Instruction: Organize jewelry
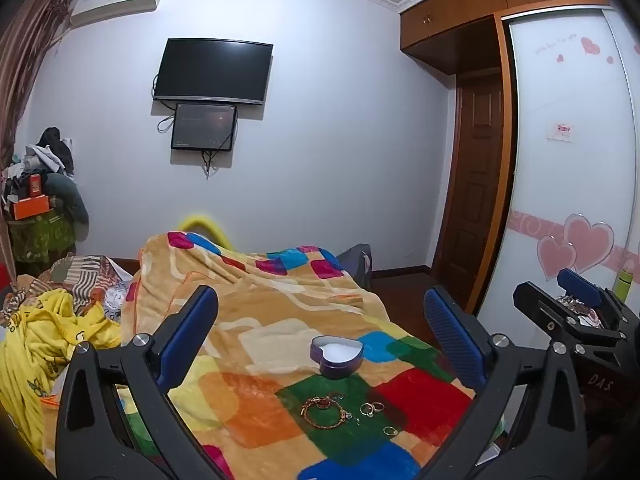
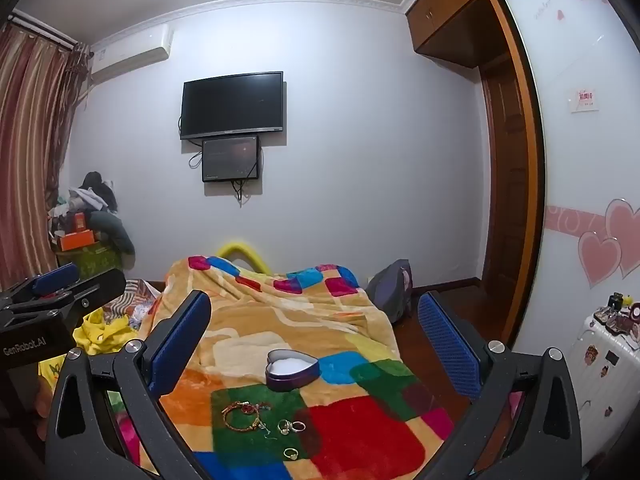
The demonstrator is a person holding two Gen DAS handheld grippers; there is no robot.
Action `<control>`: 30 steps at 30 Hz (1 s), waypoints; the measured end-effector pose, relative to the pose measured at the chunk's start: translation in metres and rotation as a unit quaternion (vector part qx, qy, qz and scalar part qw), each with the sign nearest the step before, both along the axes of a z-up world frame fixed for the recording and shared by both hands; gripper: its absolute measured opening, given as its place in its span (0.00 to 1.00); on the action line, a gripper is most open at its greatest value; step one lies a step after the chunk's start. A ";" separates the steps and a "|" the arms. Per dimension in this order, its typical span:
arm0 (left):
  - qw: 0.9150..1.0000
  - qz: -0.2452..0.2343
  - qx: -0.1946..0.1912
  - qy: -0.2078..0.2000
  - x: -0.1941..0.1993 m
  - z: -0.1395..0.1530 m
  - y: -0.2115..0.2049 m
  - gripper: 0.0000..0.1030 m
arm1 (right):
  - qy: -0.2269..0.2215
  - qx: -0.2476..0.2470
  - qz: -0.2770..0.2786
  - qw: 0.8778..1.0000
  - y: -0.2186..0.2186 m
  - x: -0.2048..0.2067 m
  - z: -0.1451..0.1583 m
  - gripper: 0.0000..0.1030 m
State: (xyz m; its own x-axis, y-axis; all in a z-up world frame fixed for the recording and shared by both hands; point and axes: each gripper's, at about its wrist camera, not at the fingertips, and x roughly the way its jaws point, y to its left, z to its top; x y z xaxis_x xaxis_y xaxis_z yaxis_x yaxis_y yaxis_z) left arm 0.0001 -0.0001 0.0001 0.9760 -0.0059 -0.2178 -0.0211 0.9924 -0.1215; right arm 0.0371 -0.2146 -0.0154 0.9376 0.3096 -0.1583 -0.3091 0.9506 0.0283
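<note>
— Bedroom, patchwork blanket (image 1: 256, 320) on the bed. Where's the jewelry?
— Just in front of the heart box (image 1: 337, 357): bracelet (image 1: 322, 410), paired rings (image 1: 372, 408), then one ring (image 1: 390, 431) further from it.
— Grippers?
— Left gripper (image 1: 320, 340) and right gripper (image 2: 316, 344) both spread wide, holding nothing, above the blanket near the box.

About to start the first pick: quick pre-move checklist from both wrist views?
1. Left hand-held gripper open, nothing between fingers: ok.
2. Right hand-held gripper open, nothing held: ok.
3. Heart-shaped box lid off, white lining exposed: ok.
4. Bracelet lies apart from the rings: ok.
5. Single ring in plain view on the blanket: ok.
6. Thin piece beside the bracelet tangled or free: cannot tell.
</note>
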 end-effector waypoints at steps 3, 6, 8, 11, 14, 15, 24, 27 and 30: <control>1.000 0.003 0.000 0.000 0.000 0.000 0.000 1.00 | 0.001 0.002 -0.001 1.000 -0.001 0.000 -0.001 1.00; 1.000 0.008 0.008 -0.004 0.000 0.001 -0.001 1.00 | 0.004 0.002 0.000 1.000 -0.001 0.001 -0.001 1.00; 1.000 0.004 0.014 0.000 -0.001 -0.002 -0.010 1.00 | 0.004 0.001 0.001 1.000 0.000 0.001 -0.001 1.00; 1.000 0.002 0.019 0.001 -0.002 -0.006 -0.012 1.00 | 0.003 -0.001 0.000 1.000 0.000 -0.001 0.003 1.00; 1.000 -0.006 0.017 0.005 0.001 -0.006 -0.009 1.00 | 0.006 0.002 0.001 1.000 -0.002 0.000 0.001 1.00; 1.000 -0.005 0.019 0.005 0.001 -0.007 -0.010 1.00 | 0.006 0.002 0.001 1.000 -0.002 0.000 0.001 1.00; 1.000 -0.008 0.020 0.004 0.001 -0.009 -0.011 1.00 | 0.008 0.006 0.002 1.000 -0.003 -0.001 0.000 1.00; 1.000 -0.009 0.020 0.005 0.001 -0.010 -0.011 1.00 | 0.008 0.006 0.002 1.000 0.000 -0.001 0.000 1.00; 1.000 -0.010 0.020 0.005 0.001 -0.010 -0.011 1.00 | 0.008 0.006 0.002 1.000 0.000 -0.001 -0.002 1.00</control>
State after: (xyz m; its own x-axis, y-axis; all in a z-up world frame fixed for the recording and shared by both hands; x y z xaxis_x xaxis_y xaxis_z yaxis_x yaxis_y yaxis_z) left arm 0.0014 -0.0110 -0.0100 0.9735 -0.0162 -0.2280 -0.0024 0.9967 -0.0811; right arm 0.0357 -0.2145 -0.0173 0.9336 0.3156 -0.1695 -0.3127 0.9488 0.0442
